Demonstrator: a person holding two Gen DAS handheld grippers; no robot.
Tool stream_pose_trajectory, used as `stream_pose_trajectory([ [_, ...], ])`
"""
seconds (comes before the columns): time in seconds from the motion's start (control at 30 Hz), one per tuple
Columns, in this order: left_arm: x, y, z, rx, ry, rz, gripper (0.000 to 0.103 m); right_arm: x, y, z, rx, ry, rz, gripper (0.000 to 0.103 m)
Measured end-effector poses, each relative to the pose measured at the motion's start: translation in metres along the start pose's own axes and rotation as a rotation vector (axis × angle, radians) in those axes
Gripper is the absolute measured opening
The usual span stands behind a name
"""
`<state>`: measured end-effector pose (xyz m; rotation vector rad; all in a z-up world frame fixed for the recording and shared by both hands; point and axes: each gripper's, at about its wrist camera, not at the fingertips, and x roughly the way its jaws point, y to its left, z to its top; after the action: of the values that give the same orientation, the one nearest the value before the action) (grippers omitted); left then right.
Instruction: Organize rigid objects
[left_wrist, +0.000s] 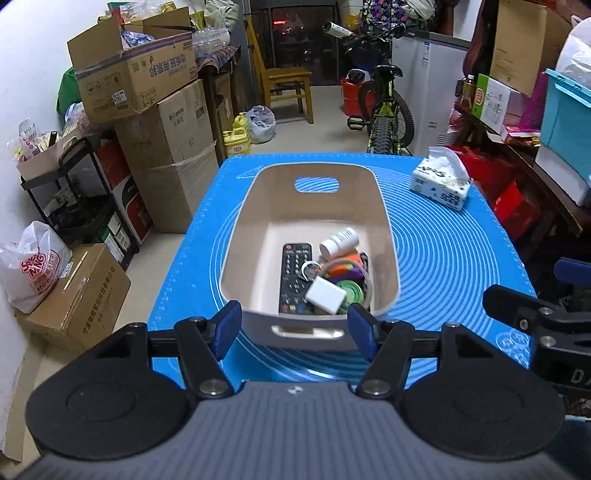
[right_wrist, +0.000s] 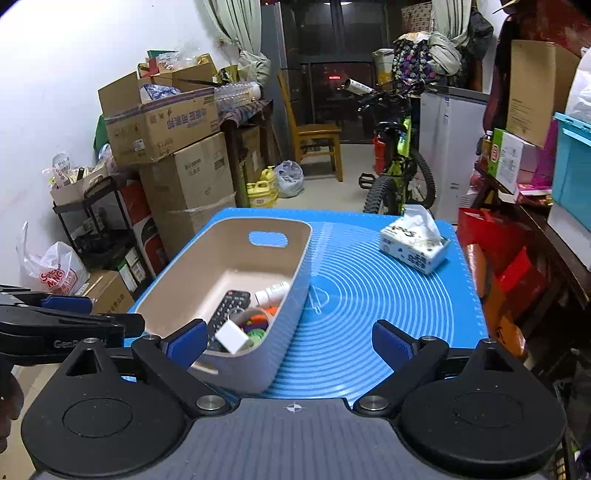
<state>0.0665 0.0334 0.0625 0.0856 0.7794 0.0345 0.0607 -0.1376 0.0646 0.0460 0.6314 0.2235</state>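
Note:
A beige bin (left_wrist: 258, 206) (right_wrist: 207, 258) with a grey outer wall stands on the blue mat (left_wrist: 443, 258) (right_wrist: 369, 295). Inside it lie a black remote (left_wrist: 293, 269) (right_wrist: 227, 306), a white bottle (left_wrist: 338, 242) (right_wrist: 271, 293), a white charger cube (left_wrist: 327, 295) (right_wrist: 231, 338) and several colourful small items (left_wrist: 343, 271). My left gripper (left_wrist: 295, 328) is open and empty, just in front of the bin's near wall. My right gripper (right_wrist: 290, 341) is open and empty, near the bin's near right corner. The right gripper also shows at the right edge of the left wrist view (left_wrist: 535, 321).
A tissue pack (left_wrist: 441, 181) (right_wrist: 415, 245) sits at the mat's far right. Stacked cardboard boxes (left_wrist: 147, 110) and a black rack (left_wrist: 74, 192) stand left of the table. A bicycle (left_wrist: 384, 107), a wooden chair (left_wrist: 284, 81) and cluttered shelves (left_wrist: 535, 129) stand beyond and right.

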Motion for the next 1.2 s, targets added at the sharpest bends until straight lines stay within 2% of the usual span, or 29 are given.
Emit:
stream_pose_trajectory([
  [0.5,-0.020,-0.005,-0.064,-0.008,-0.016,-0.002,0.065,-0.034,0.007,-0.059,-0.007,-0.005,-0.046,0.096],
  [0.83,-0.029,-0.008,-0.081,-0.003,-0.062,0.004,0.065,-0.047,0.010,-0.082,-0.006,-0.031,-0.055,0.096],
  [1.2,-0.026,-0.013,-0.093,0.032,-0.077,0.015,0.065,-0.055,0.008,-0.091,-0.001,-0.071,-0.048,0.096],
])
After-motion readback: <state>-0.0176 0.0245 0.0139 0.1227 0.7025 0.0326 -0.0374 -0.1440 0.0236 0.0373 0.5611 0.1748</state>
